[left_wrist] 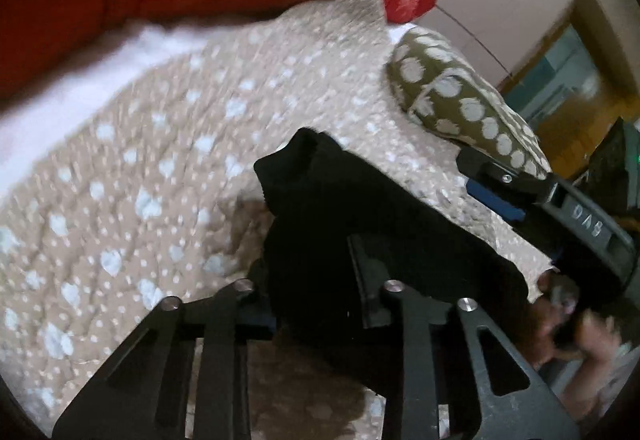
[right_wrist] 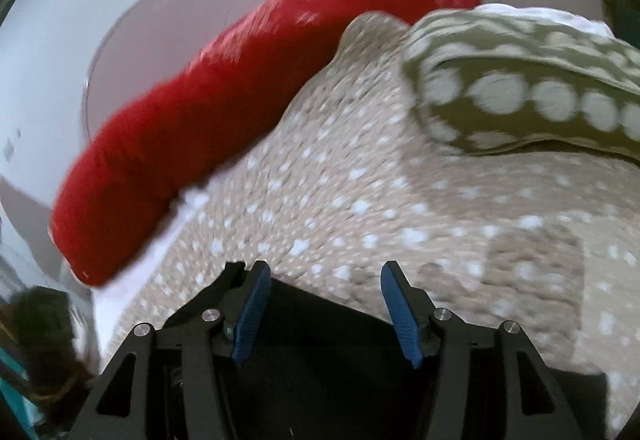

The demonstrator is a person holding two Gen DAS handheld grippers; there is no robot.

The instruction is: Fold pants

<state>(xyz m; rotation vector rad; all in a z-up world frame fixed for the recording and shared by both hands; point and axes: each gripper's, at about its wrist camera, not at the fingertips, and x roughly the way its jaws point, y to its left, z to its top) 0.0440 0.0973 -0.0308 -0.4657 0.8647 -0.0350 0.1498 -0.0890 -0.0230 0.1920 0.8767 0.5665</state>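
Bunching black pants (left_wrist: 360,208) — a dark, shapeless wad in the left tool (left_wrist: 316,292); right tool (right_wrist: 326,304) wide, unladen.

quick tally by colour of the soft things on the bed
red: 1, bolster
olive with white dots: 1, pillow
beige with pale dots: 1, quilt
black: 1, pants, caught in the left gripper
white: 1, sheet
total: 5
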